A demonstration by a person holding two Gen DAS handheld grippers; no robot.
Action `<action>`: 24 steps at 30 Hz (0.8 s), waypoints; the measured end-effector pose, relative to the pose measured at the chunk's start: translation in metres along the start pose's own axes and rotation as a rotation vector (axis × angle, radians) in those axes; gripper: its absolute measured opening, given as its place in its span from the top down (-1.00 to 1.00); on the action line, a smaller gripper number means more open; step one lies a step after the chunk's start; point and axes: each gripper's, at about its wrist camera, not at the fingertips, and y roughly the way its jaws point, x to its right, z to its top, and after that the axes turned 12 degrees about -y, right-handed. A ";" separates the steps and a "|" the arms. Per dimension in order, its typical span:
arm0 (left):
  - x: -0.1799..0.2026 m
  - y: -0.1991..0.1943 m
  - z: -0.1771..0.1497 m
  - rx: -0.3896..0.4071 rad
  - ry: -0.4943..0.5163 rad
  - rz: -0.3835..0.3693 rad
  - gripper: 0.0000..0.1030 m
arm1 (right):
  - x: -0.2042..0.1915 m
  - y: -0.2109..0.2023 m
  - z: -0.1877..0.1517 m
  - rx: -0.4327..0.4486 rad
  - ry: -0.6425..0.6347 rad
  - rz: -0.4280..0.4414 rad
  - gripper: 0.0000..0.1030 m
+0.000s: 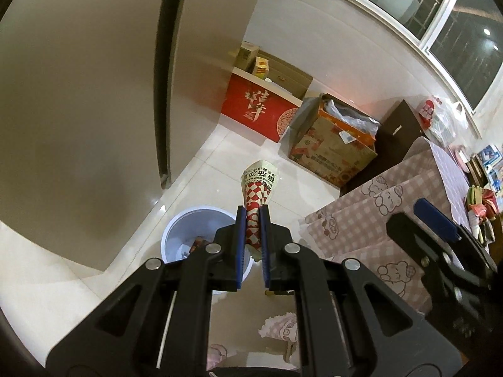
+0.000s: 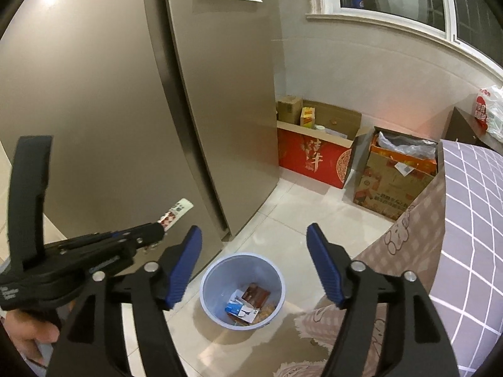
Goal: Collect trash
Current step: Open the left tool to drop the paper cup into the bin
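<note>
Left gripper is seen clamped on a checkered paper wrapper whose long axis runs forward past the fingertips, above and just beyond the far rim of the bin, while the right gripper is held wide and empty.

Left gripper: we see its blue-padded jaws closed tight, pinching something between them, pointing forward and down.
Right gripper: we see its jaws spread wide, nothing between them.
Hand: ours, gripping the left tool's handle.
</note>
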 end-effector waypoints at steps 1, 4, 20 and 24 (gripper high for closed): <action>0.003 0.002 0.001 0.001 0.005 0.001 0.82 | 0.002 -0.001 0.000 0.005 0.003 0.001 -0.41; 0.008 0.006 0.006 0.006 0.012 0.002 0.82 | 0.008 -0.004 0.000 0.014 0.017 -0.003 -0.45; 0.012 -0.010 0.001 0.056 -0.007 0.073 -0.54 | 0.024 -0.009 -0.001 0.009 0.061 -0.009 -0.46; 0.016 -0.026 -0.004 0.074 0.001 0.066 -0.54 | 0.024 -0.021 0.000 0.020 0.064 -0.009 -0.46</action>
